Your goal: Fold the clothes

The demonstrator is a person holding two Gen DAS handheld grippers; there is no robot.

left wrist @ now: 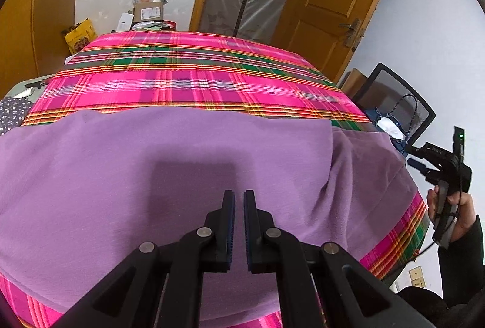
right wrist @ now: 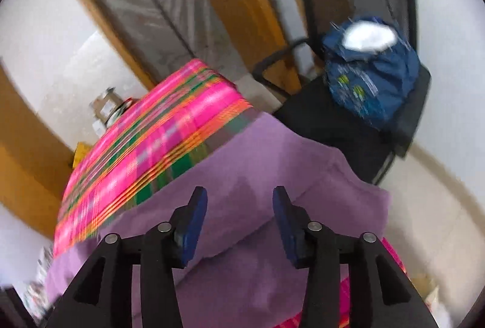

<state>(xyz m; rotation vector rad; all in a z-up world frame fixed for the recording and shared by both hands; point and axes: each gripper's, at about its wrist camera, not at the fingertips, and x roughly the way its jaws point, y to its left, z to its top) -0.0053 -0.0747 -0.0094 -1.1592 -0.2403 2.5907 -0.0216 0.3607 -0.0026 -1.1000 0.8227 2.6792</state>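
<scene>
A: Where do we stand with the purple garment (left wrist: 169, 164)?

B: It lies spread across the near half of the pink plaid tablecloth (left wrist: 194, 79). In the left wrist view one layer is already laid over at three o'clock, with a soft ridge and wrinkles running down toward five o'clock.

A: And our claws?

B: The left gripper (left wrist: 239, 208) hovers over the middle of the cloth, its jaws nearly together with only a thin slit between the pads and nothing in it. The right gripper (right wrist: 240, 202) has its jaws apart, no fabric pinched; the folded edge (right wrist: 303, 194) sits just beyond its tips at twelve to one o'clock. In the left wrist view we also see it off at three o'clock, held in the person's hand (left wrist: 454, 215) past the table edge.

A: So what makes the next fold clean?

B: We judge we should flatten that ridge first, or it gets buried in the fold. Then we take the two corners on one side with both claws, pinching only the layers we mean to move, and lift them level.

A: Risks?

B: The cloth looks soft and limp, so a one-sided pull would likely skew it. The tablecloth could also come up if we bite too deep.
</scene>
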